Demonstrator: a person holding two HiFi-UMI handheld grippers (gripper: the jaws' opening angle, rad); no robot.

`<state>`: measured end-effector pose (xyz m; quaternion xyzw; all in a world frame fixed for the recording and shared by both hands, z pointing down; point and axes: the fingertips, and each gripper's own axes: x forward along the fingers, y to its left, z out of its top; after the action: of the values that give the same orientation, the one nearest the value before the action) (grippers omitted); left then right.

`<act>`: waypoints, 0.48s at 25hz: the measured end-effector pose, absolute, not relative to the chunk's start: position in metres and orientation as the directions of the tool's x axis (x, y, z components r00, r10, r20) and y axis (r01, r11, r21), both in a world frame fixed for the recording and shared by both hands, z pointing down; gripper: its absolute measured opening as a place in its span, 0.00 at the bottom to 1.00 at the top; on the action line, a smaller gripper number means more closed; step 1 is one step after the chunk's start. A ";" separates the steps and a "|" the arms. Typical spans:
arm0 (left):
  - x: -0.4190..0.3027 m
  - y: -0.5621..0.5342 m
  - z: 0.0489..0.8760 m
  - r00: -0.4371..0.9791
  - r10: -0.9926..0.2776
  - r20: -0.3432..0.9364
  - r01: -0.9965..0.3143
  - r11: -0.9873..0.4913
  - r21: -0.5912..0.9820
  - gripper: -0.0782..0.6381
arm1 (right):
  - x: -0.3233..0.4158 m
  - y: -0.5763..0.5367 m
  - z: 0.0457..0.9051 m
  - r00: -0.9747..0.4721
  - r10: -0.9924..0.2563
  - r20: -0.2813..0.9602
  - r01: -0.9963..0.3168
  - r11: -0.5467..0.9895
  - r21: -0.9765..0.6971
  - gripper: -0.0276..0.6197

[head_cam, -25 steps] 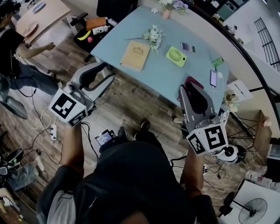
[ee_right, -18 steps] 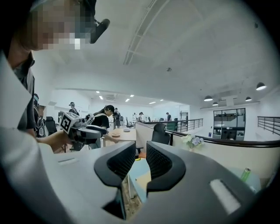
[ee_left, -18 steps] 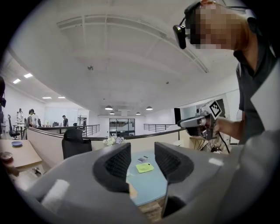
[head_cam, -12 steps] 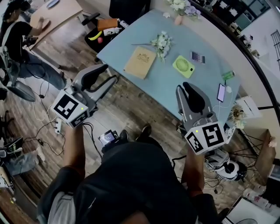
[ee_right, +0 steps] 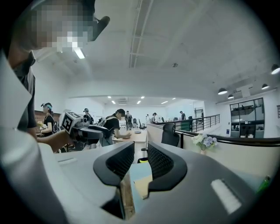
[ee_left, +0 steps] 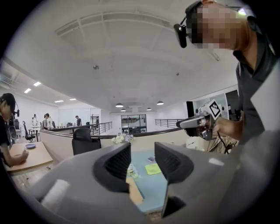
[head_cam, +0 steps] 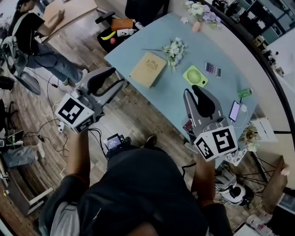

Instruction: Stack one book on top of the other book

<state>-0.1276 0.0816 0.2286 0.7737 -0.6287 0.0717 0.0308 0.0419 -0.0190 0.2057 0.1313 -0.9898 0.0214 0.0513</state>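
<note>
A tan book (head_cam: 148, 69) lies on the light blue table (head_cam: 170, 99), near its left edge. It also shows between the jaws as the tan book (ee_left: 134, 192) and the tan book (ee_right: 142, 186). A dark red flat thing (head_cam: 188, 125), perhaps a second book, peeks out under my right gripper at the table's near edge. My left gripper (head_cam: 119, 76) hangs open and empty over the wooden floor, short of the table. My right gripper (head_cam: 192, 90) is over the table's near side, its jaws opening with a narrow gap and nothing between them. My left gripper (ee_left: 142, 153) and right gripper (ee_right: 140, 153) both point roughly level.
On the table are white flowers (head_cam: 174, 46), a green fan (head_cam: 195, 76), a calculator (head_cam: 212, 69), a phone (head_cam: 235, 111) and a flower vase (head_cam: 199, 9). A seated person (head_cam: 32, 27) works at another table at the upper left. Cables lie on the floor (head_cam: 50, 120).
Both grippers have moved forward toward the table. The right one now reaches over its near edge, and its jaws have parted slightly.
</note>
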 end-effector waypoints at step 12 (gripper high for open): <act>-0.111 0.058 0.239 0.171 -0.969 0.176 -0.979 -0.187 -0.080 0.41 | 0.057 -0.047 0.219 -0.973 -0.205 0.107 -0.213 0.974 -0.073 0.18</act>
<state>-0.1111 0.0585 0.2392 0.7647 -0.6371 0.0936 0.0257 0.0568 -0.0466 0.2191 0.1052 -0.9923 0.0422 0.0495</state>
